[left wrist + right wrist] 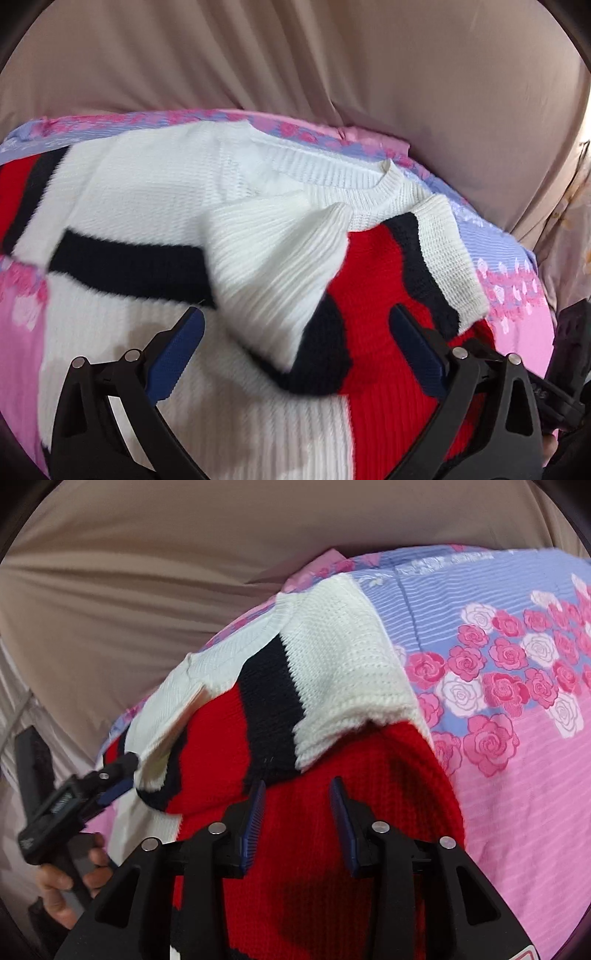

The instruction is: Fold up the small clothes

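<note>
A knitted sweater (155,206) in white, red and black blocks is laid flat on a bedsheet (517,709) printed with pink and white roses on lilac and pink stripes. The ribbed white collar (373,177) is turned away from the cameras. One sleeve is folded inward across the chest; its white ribbed cuff end (280,266) rests over the black band and the red panel. The opposite shoulder, white with a black stripe (273,709), is doubled over the red body section. A beige draped cloth (295,55) is seen behind the bed.

The left claw (297,332) is released, its blue-padded fingers spread wide to either side of the folded sleeve, just above the knit; contact cannot be confirmed. The right claw (297,812) is also released, with a narrower gap, and is held directly over the red panel, just below the folded shoulder edge. In the right wrist view, the left claw's tip is seen beside the sleeve, with the holding hand (70,882) below.
</note>
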The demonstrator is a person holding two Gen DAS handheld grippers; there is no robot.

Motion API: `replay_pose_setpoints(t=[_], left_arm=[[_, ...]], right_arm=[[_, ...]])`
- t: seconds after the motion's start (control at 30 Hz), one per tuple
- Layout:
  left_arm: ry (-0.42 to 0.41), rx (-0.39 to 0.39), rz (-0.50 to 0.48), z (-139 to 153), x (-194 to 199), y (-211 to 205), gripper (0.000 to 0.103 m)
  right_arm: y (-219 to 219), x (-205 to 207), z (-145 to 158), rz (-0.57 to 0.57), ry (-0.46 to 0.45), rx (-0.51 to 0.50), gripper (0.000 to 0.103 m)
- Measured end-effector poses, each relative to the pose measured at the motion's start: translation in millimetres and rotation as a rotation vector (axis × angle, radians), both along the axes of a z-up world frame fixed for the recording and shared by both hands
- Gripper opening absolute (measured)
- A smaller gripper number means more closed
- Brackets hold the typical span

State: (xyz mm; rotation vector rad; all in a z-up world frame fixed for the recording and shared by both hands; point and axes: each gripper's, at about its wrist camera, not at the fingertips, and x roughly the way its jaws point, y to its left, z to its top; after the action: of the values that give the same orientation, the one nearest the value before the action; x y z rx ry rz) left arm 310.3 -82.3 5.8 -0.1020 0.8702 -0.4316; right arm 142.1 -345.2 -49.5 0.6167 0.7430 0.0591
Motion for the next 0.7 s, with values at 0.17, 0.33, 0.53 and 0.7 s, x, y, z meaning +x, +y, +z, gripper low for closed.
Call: replay_pose_setpoints(t=[0.17,0.33,0.53,0.7], left_arm=[[0.015,0.045,0.005,-1,30,-9,0.013],[-0.193,-0.076,0.055,60,23,28,0.011],[-0.027,-0.023,0.086,3,16,62,0.017],[-0.021,-0.042,0.094,-16,-2,78,0.047]], right_arm=[[-25,25,-5,-0.056,0.009,0.115,0.042],[-35,15,26,-0.129,-0.156,0.111,0.011],[-37,-15,13,-0.191,-0.083,-0.019,0.011],[-45,-34,-7,-0.191,0.007,0.005,0.019]])
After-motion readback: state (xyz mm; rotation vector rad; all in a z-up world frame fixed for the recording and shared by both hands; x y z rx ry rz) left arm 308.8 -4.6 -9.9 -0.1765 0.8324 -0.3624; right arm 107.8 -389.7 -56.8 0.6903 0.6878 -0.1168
